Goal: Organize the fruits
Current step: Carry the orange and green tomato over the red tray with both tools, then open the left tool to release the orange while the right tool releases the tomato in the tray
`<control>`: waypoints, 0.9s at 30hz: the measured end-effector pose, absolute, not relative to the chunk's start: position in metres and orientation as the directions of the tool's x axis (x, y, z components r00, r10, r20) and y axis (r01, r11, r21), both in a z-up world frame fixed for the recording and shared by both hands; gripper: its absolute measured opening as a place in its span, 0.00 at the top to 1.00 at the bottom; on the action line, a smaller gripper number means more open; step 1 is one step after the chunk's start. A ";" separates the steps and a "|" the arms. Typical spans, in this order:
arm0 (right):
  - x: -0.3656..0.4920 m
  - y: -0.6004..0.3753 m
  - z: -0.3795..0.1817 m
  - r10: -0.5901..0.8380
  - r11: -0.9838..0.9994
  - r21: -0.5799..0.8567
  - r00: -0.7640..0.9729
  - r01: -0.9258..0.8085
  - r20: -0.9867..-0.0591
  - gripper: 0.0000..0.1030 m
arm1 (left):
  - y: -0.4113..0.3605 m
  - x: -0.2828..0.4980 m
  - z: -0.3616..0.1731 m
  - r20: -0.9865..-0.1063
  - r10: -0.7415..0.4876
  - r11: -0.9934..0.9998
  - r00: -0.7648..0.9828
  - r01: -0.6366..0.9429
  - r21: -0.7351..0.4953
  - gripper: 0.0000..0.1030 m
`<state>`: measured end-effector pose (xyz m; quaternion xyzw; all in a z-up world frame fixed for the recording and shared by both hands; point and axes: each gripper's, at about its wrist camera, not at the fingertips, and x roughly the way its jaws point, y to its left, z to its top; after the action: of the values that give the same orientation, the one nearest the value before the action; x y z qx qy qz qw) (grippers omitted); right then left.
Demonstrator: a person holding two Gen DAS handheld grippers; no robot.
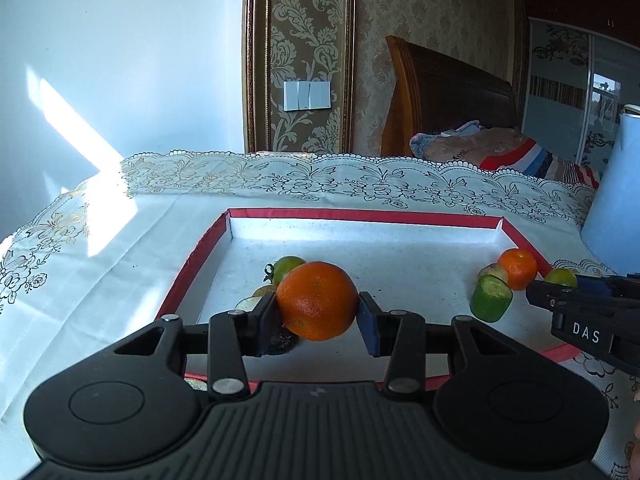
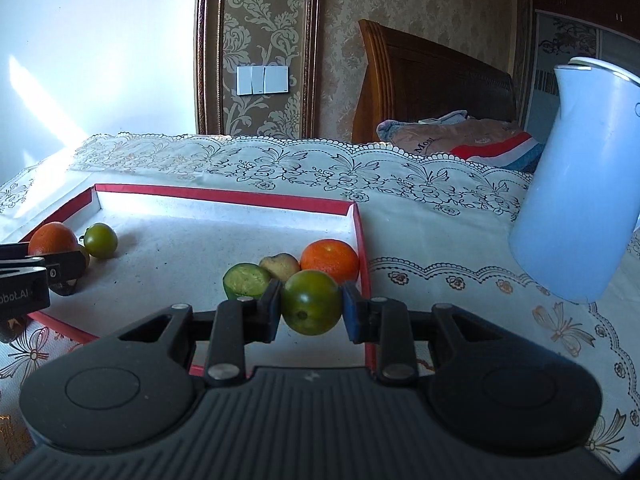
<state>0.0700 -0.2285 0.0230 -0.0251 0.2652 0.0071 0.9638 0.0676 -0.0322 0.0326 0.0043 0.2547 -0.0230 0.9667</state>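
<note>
Between fingers [image 2: 350, 312]: green fruit [image 2: 311, 303], stem-end forward.

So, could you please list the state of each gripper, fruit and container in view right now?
Left hand-held gripper: shut on big orange, held over tray.
Right hand-held gripper: shut on green fruit, at the tray's right corner.
Small orange: resting in tray.
Cut green piece: in tray, cut face up.
Small green fruit: loose in tray.
Jug: upright on the cloth.
</note>
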 end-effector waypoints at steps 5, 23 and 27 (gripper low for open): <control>0.071 -0.223 0.021 0.001 0.998 -0.055 0.860 -0.034 -0.511 0.71 | -0.040 0.067 0.032 -0.491 -0.046 0.999 0.870 0.054 0.002 0.59; 0.078 -0.224 0.017 -0.011 0.999 -0.045 0.869 -0.013 -0.494 0.70 | -0.051 0.069 0.022 -0.483 -0.037 0.996 0.875 0.072 0.054 0.58; 0.077 -0.224 0.017 -0.032 0.998 -0.059 0.873 0.003 -0.487 0.58 | -0.051 0.067 0.023 -0.473 -0.042 0.996 0.880 0.076 0.051 0.46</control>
<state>0.0772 -0.2243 0.0169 -0.0283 0.2521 -0.0089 0.9672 0.0671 -0.0506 0.0225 0.0342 0.2428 -0.0305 0.9690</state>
